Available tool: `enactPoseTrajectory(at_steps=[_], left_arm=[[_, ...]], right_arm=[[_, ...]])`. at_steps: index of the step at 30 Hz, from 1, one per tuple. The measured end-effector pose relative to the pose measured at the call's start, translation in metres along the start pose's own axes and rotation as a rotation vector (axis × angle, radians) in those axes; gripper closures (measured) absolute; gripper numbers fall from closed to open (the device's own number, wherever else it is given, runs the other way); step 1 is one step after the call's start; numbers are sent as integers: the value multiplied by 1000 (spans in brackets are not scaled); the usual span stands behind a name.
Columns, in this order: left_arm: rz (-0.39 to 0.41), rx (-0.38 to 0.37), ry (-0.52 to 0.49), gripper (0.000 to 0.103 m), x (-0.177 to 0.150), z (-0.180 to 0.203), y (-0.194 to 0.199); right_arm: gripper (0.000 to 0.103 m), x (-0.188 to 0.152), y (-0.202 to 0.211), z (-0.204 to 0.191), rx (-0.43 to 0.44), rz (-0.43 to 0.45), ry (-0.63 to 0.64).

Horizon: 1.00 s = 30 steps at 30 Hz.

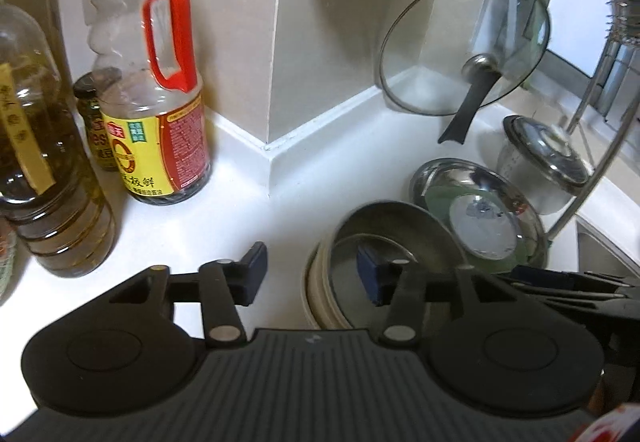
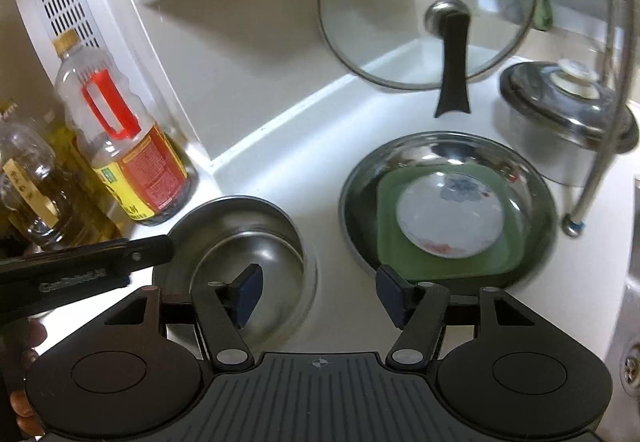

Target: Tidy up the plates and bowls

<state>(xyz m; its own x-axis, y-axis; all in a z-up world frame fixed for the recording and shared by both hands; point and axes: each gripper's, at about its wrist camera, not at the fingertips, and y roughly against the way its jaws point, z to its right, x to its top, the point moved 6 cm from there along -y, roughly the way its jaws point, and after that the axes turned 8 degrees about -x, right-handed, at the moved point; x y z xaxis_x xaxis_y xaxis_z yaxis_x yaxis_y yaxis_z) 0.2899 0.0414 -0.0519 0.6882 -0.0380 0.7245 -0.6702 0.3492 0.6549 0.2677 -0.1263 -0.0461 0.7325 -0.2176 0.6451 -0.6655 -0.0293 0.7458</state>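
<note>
A steel bowl [image 1: 400,230] sits in a stack of cream plates [image 1: 316,294] on the white counter. My left gripper [image 1: 314,274] is open and straddles the stack's left rim, its right pad over the bowl's inside, with neither pad pressing. Behind stands a steel plate [image 1: 436,178] that holds a green square plate [image 1: 440,198] and a small white patterned dish [image 1: 484,226]. In the right wrist view my right gripper [image 2: 320,294] is open over bare counter, between the steel bowl [image 2: 240,242] and the steel plate [image 2: 400,158] with its green plate [image 2: 400,246] and dish [image 2: 452,218].
Oil and sauce bottles [image 1: 160,130] stand at the left wall. A glass lid [image 1: 464,42] leans in the corner, beside a lidded steel pot [image 1: 544,162]. A wire dish rack [image 1: 616,42] and the sink's edge [image 2: 632,282] lie at the right.
</note>
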Motion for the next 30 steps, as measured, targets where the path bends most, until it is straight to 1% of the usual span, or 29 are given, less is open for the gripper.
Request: enactPoseTrajectory(at_steps=[2,6,12,16,19,21,24,28,30], left_arm=[[5,-2,-11,47,-5,5,13],[5,5,-19,45,-21,15,33],[-48,40,36,45,-58,24,48],[-80,83,63,45,-79,31,49],[-93,88,77,44,-90,40,48],[-105,104,84,42,-96,47,46],[-111,99,86,41,-101,60,45],[-100,126,82,32,-106,76,46],[-95,131,79,31,-109,83,47]], right_arm=[[38,-6,9,8,-9,-5,-2],[36,-23,23,22,-35,-19,2],[35,-49,29,35,-15,-85,36],[35,-59,30,42,11,-110,69],[35,-64,32,48,28,-126,88],[35,-68,35,51,38,-129,103],[35,-73,38,57,54,-145,121],[35,-80,44,68,72,-155,129],[35,-83,46,74,76,-157,133]])
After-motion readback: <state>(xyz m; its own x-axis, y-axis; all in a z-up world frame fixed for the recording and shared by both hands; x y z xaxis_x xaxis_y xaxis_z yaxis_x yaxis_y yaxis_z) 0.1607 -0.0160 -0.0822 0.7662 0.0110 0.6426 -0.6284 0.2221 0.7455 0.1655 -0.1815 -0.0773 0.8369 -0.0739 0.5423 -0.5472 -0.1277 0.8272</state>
